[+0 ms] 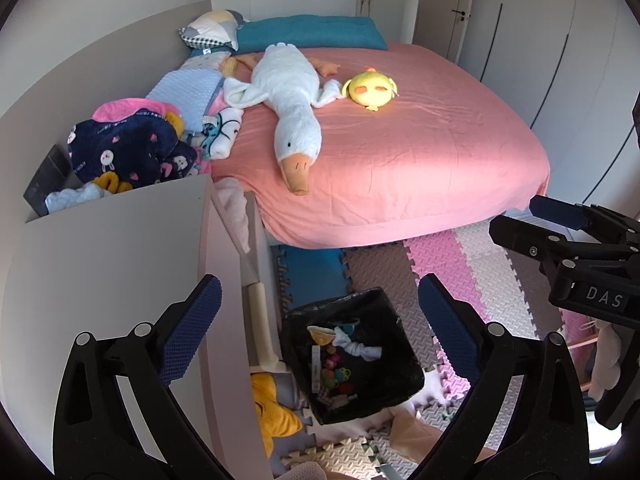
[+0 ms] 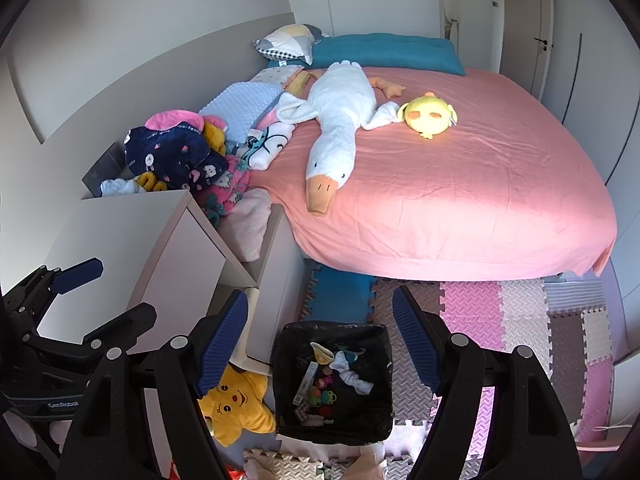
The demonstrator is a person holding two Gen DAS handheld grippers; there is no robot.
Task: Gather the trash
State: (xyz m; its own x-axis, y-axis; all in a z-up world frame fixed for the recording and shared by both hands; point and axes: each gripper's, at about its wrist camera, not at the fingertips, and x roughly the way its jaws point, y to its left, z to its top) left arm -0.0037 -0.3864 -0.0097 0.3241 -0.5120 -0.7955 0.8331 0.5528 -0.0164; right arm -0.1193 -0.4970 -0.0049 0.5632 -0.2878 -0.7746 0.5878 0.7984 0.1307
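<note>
One bed [image 2: 460, 200], one white goose plush [image 2: 340, 120], one round yellow plush [image 2: 428, 116], one yellow star plush [image 2: 236, 404], one black-lined bin [image 2: 332, 376], two pillows [image 2: 288, 42], two grippers [image 2: 320, 344].

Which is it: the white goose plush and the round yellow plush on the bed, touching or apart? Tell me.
Touching. In the right wrist view the goose plush has its wing tip lying against the edge of the yellow plush, with no pink sheet visible between them.

Square bin lined with glossy black plastic film [image 2: 376, 344]; matt pink cotton-like bedsheet [image 2: 460, 200], lightly creased; fluffy white plush goose [image 2: 340, 120]; textured interlocking floor mats [image 2: 520, 312], seemingly foam.
</note>
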